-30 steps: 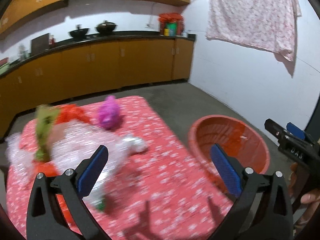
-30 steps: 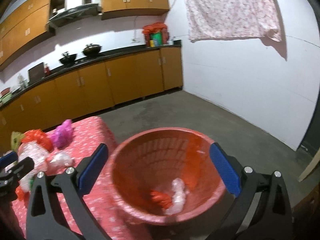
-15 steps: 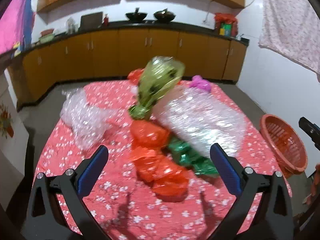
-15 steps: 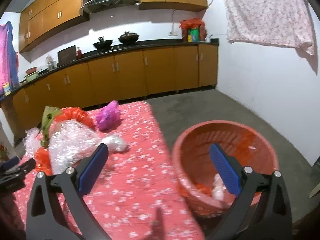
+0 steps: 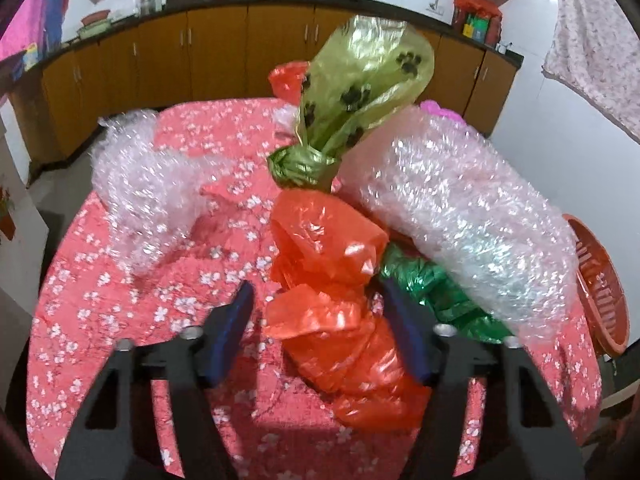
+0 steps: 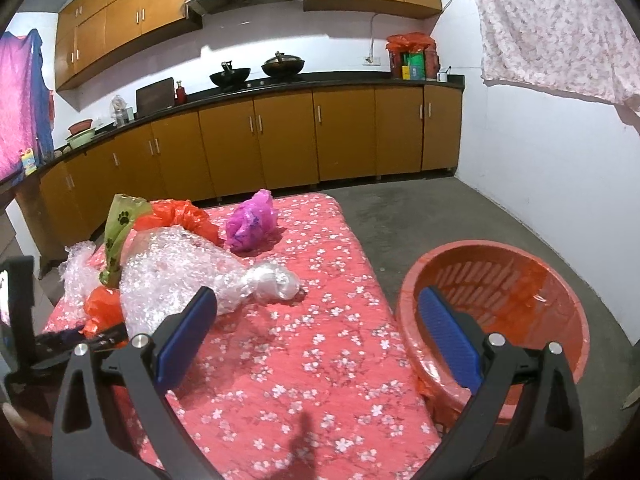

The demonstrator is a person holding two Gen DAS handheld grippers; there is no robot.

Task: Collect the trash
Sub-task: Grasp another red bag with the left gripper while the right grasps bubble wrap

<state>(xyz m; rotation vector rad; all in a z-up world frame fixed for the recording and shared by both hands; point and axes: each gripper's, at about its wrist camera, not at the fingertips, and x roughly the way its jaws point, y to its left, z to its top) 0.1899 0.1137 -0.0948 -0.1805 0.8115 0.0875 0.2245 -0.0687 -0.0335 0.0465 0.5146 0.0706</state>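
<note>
Trash lies on a table with a red flowered cloth (image 5: 120,304). An orange plastic bag (image 5: 340,300) lies between the jaws of my left gripper (image 5: 320,336), which is open around it. Beside it are a dark green bag (image 5: 444,292), a large bubble-wrap roll (image 5: 460,204), a yellow-green paw-print bag (image 5: 360,84) and another bubble-wrap piece (image 5: 144,184). A pink bag (image 6: 250,222) sits at the far side. My right gripper (image 6: 316,344) is open and empty over the table's right edge, next to the orange basket (image 6: 520,280).
The basket stands on the grey floor right of the table and also shows in the left wrist view (image 5: 596,280). Wooden kitchen cabinets (image 6: 280,140) line the back wall. A flowered cloth (image 6: 552,24) hangs on the white right wall.
My left gripper swung from the basket side to the trash pile and closed in on the orange bag, which now sits between its jaws. My right gripper turned left from the basket toward the table.
</note>
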